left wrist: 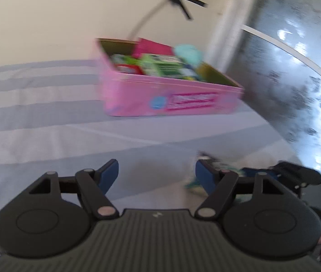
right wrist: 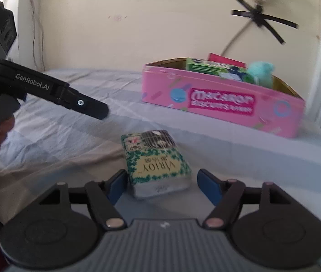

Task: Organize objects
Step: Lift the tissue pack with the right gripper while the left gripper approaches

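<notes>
Both grippers' jaws gape empty — right gripper (right wrist: 160,182) straddling the tissue pack (right wrist: 157,166), bedsheet (right wrist: 239,149) bare around.

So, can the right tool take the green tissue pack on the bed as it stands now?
Probably yes. The right tool is open, and the green tissue pack lies flat on the bed sheet with its near end between the blue pads. Nothing blocks it; the left tool is off to the side.

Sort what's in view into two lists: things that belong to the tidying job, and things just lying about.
Belongs to the job:
- green tissue pack, on the bed between the open right gripper pads
- pink biscuit box, already holding packets
- left gripper, open, empty

Just there:
- striped bedsheet
- taped wall cable
- frosted window
</notes>
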A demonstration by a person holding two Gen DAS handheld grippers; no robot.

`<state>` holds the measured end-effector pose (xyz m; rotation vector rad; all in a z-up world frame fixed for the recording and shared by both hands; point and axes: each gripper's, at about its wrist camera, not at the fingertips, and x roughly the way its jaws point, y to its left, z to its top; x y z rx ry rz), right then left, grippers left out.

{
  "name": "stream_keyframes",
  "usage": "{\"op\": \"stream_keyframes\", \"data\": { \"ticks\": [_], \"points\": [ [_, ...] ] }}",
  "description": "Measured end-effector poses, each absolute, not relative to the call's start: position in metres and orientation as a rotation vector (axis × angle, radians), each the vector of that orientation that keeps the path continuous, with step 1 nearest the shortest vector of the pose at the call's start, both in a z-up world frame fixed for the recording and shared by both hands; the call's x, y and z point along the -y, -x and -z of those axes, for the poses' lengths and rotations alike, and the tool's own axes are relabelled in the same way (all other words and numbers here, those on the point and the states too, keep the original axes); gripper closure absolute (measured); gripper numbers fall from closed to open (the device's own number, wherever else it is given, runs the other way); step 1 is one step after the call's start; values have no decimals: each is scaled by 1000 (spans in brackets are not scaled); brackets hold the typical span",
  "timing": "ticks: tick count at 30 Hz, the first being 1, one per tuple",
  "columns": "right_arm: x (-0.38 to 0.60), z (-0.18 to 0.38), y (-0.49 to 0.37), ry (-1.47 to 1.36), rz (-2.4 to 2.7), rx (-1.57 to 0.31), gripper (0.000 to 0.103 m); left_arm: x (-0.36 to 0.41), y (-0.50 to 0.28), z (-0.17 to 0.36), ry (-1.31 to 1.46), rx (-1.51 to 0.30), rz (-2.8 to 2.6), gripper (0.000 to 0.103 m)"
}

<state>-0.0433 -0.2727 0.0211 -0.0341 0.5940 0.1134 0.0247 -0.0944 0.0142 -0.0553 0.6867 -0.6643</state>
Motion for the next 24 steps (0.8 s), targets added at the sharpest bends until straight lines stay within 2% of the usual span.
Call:
{"op": "stream_keyframes", "data": {
  "ticks": [3,8,14,24],
  "points": [
    [276,-18,57,14,-106,-569,33,121,-23,-15,11,-689,698,26],
    [287,-18,57,-26,6,-552,48,150,-31,-6,-35,-726,715,28],
    [308,-19,54,-133,58,-516,46,156,-33,-2,-14,-753,702,27],
    [295,-16,39,-52,-40,-564,45,161,-39,-4,34,-807,621,28]
  ]
}}
